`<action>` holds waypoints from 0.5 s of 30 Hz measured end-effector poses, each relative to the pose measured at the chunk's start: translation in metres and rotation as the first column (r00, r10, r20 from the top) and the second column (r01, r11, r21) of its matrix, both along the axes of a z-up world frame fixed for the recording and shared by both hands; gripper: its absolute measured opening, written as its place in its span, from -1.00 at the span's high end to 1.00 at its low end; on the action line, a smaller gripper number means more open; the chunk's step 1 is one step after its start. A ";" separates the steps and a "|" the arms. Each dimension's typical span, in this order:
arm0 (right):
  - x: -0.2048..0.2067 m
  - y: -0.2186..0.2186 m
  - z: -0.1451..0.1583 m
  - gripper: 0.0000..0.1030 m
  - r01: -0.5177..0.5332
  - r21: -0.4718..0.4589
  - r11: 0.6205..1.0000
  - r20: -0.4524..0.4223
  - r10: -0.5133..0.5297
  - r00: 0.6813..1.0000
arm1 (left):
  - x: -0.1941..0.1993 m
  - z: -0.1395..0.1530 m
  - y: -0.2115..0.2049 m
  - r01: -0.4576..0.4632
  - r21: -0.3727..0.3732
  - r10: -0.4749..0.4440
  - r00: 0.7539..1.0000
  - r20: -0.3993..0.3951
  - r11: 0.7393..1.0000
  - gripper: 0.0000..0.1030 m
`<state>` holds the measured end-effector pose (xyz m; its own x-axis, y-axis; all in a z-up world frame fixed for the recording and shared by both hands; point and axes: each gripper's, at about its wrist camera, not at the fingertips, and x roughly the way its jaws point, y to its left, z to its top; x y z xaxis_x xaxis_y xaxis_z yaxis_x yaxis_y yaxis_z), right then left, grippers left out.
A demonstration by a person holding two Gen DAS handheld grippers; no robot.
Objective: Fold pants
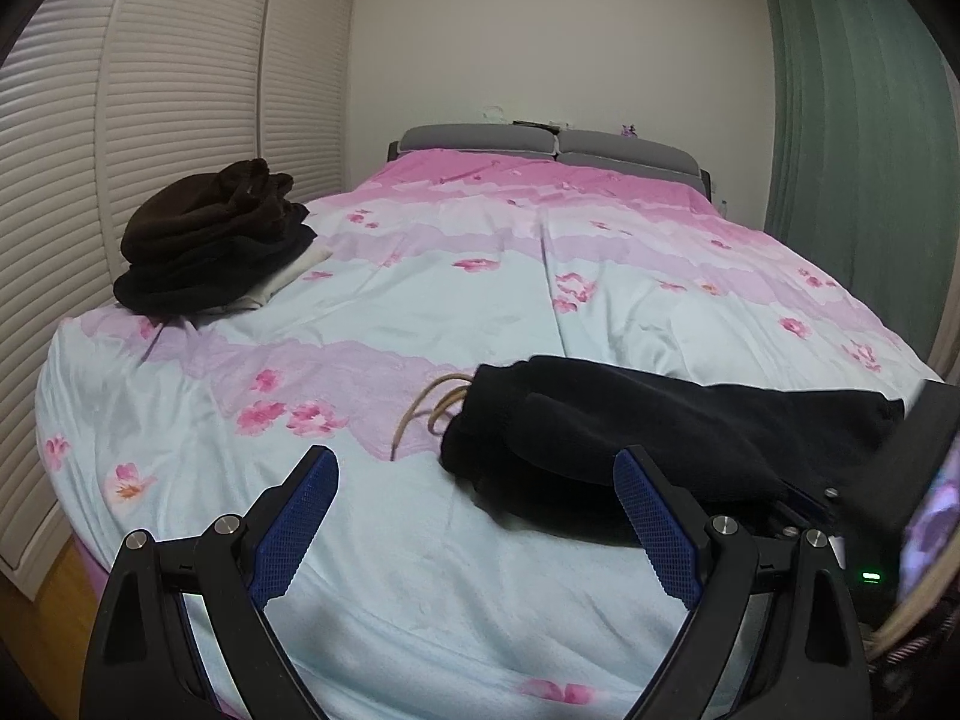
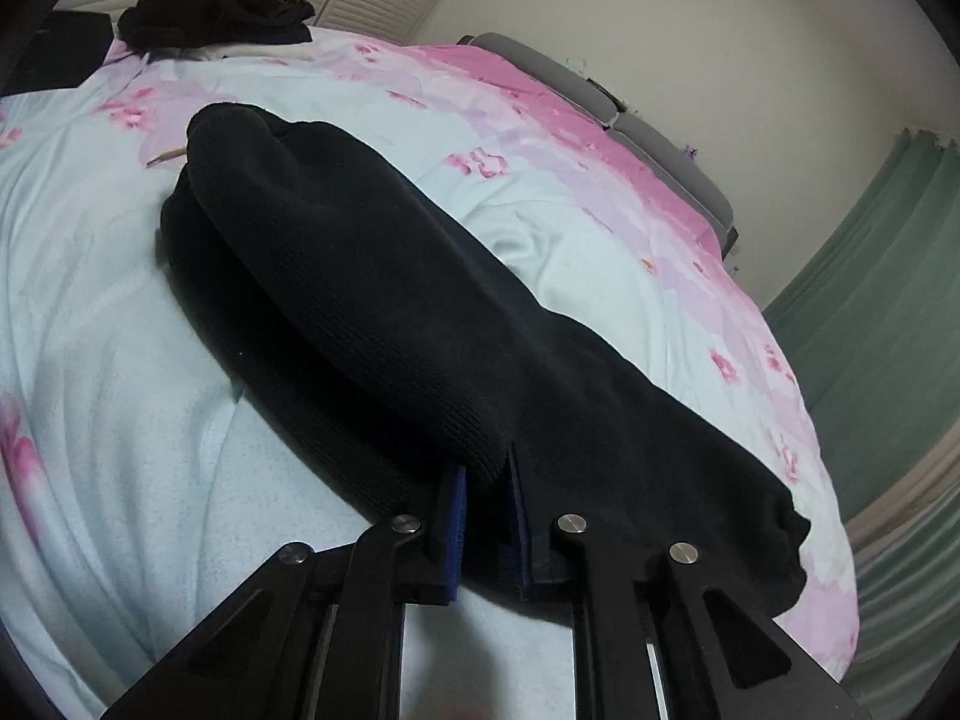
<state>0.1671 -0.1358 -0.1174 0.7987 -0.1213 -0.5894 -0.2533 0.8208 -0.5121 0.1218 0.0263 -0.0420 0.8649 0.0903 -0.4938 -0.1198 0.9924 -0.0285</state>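
Black pants (image 1: 630, 432) lie folded lengthwise across the near part of the bed, with a tan drawstring (image 1: 432, 408) trailing from their left end. My left gripper (image 1: 474, 462) hovers open just in front of that left end, and nothing sits between its blue pads. In the right wrist view the pants (image 2: 372, 276) stretch away from me. My right gripper (image 2: 487, 474) is shut on the near edge of the fabric, and a fold bunches up between its pads. From the left wrist view the right gripper (image 1: 810, 501) appears at the pants' right end.
The bed carries a light blue and pink floral sheet (image 1: 420, 276). A pile of dark folded clothes (image 1: 210, 234) sits at its far left corner. White slatted wardrobe doors (image 1: 150, 90) run along the left, a green curtain (image 1: 858, 150) hangs on the right, and a grey headboard (image 1: 552, 144) stands at the back.
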 end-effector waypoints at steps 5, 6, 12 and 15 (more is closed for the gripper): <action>-0.022 -0.005 0.013 0.78 -0.024 0.049 0.999 0.031 0.022 0.999 | 0.002 -0.001 0.007 -0.016 -0.009 0.016 1.000 0.007 1.000 -0.83; -0.025 -0.004 0.012 0.78 -0.030 0.049 0.998 0.024 0.028 0.999 | 0.003 -0.003 0.007 -0.016 -0.007 0.016 1.000 0.002 1.000 -0.83; -0.029 0.012 -0.019 0.52 -0.039 -0.083 0.996 0.020 0.041 0.999 | 0.008 -0.010 0.004 -0.011 0.008 0.012 1.000 -0.024 1.000 -0.83; -0.032 0.016 -0.014 -0.14 -0.049 -0.084 0.995 0.043 0.053 0.998 | 0.010 -0.008 0.003 -0.008 0.014 0.008 1.000 -0.022 1.000 -0.83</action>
